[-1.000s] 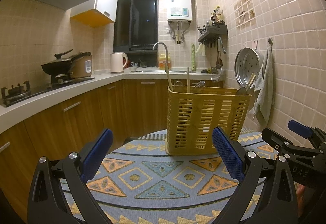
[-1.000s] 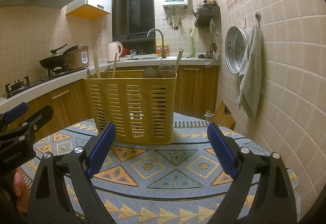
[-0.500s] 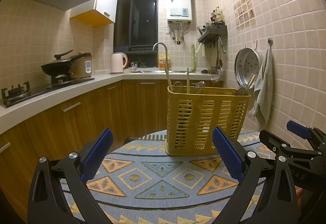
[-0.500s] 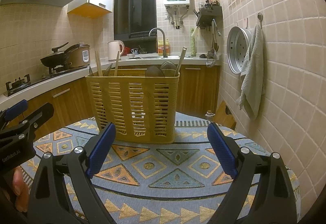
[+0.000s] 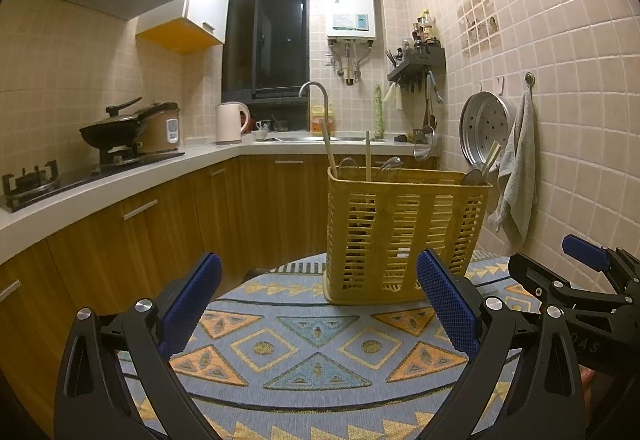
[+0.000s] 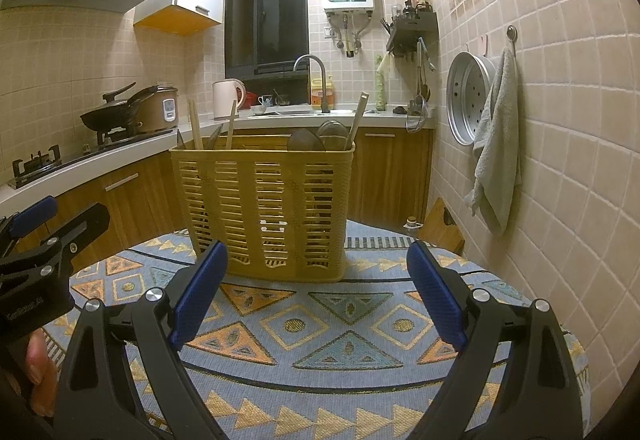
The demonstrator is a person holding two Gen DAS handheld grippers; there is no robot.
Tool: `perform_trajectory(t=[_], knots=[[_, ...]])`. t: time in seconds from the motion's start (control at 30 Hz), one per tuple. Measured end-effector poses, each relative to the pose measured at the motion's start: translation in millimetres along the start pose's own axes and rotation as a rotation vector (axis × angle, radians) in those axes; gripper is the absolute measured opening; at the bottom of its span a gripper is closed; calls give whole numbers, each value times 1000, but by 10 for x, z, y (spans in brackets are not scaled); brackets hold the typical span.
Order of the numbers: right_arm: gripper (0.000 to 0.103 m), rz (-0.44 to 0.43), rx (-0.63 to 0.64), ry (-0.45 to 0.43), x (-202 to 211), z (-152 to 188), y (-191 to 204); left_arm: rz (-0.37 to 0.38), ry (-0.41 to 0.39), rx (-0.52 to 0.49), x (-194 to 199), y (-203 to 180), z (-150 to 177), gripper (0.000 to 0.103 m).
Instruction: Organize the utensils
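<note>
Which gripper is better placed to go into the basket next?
Right, probably. The basket sits centred ahead of the right gripper; for the left gripper it lies off toward the right finger. Both are open and empty.

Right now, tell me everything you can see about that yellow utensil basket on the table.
The yellow utensil basket is a tall rectangular holder that looks like plastic, its walls cut with rows of slots. It stands upright on the patterned tablecloth, ahead of both open grippers, neither touching it. Wooden chopsticks and handles stick out at one end; spoon bowls crowd the other. Any inner dividers are hidden.
</note>
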State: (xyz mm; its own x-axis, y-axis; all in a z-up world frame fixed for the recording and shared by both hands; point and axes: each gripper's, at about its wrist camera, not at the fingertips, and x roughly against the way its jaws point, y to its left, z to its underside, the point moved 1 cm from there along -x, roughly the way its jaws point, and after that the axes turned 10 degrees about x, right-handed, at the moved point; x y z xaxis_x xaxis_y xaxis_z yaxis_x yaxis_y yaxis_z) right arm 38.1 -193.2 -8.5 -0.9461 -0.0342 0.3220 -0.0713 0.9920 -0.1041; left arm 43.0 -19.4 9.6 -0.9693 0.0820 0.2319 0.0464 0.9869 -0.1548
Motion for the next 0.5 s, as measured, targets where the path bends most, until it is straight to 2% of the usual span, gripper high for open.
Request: perform_trajectory(t=[0.5], knots=[[90,1,0,-1,3,1,4,-3,-7,-5,-5,12,-7,95]])
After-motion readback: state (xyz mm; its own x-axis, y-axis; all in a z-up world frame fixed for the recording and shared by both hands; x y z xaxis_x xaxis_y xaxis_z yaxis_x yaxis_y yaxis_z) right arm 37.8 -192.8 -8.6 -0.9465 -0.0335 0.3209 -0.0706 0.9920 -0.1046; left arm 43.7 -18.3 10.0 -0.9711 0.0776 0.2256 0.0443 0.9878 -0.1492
